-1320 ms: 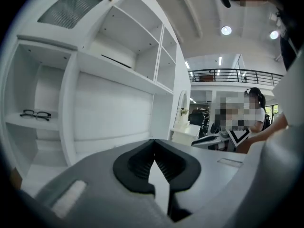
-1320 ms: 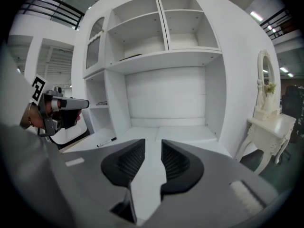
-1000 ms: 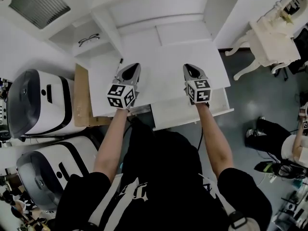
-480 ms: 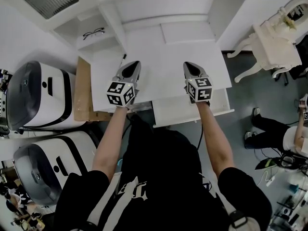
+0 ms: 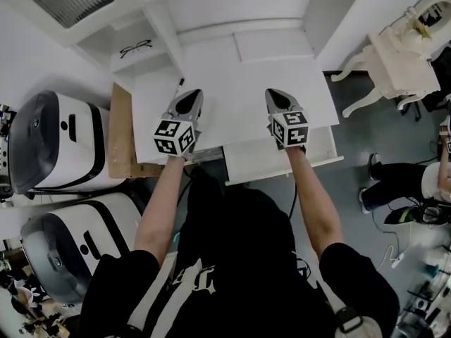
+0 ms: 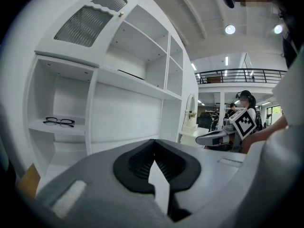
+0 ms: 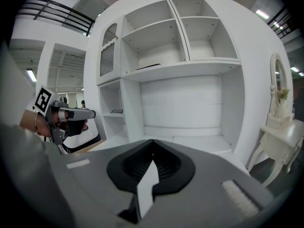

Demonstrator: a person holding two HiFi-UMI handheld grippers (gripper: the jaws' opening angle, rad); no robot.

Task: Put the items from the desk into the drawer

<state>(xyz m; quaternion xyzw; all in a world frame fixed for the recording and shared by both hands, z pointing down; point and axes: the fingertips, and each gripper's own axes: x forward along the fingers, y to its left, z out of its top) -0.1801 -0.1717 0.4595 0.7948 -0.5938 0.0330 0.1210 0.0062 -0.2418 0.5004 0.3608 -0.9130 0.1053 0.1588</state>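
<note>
The person stood at the white desk (image 5: 236, 94) with both tools held out over its bare top. The left gripper (image 5: 189, 96) had its jaws brought together at the tips with nothing between them. The right gripper (image 5: 276, 93) was the same, fully closed and empty.

The likeliest trouble, to my eye, lay with the black thin-framed glasses (image 5: 134, 48). They sat on a low shelf in the narrow left compartment of the white hutch, well apart from either gripper. Reaching in there with a bulky tool risked knocking the shelf wall. Both sets of jaws would have to open before any grasp, or they would only push the glasses further back. A frame that thin could also slip out of the pads or twist if pinched on one arm.

A short dark stick-like thing (image 5: 180, 84) lay at the desk's left edge, near the left gripper, too small for me to say what it was. A careless sweep there might send it off the side onto the brown board (image 5: 120, 136) leaning by the desk. The shallow white drawer (image 5: 264, 162) stood pulled out under the right half of the desk, against the person's body, looking empty. Leaning forward could nudge it shut.

The glasses rested lenses outward, seemingly with their arms unfolded, alone on their shelf. They looked light, rigid and easy to bend.
</note>
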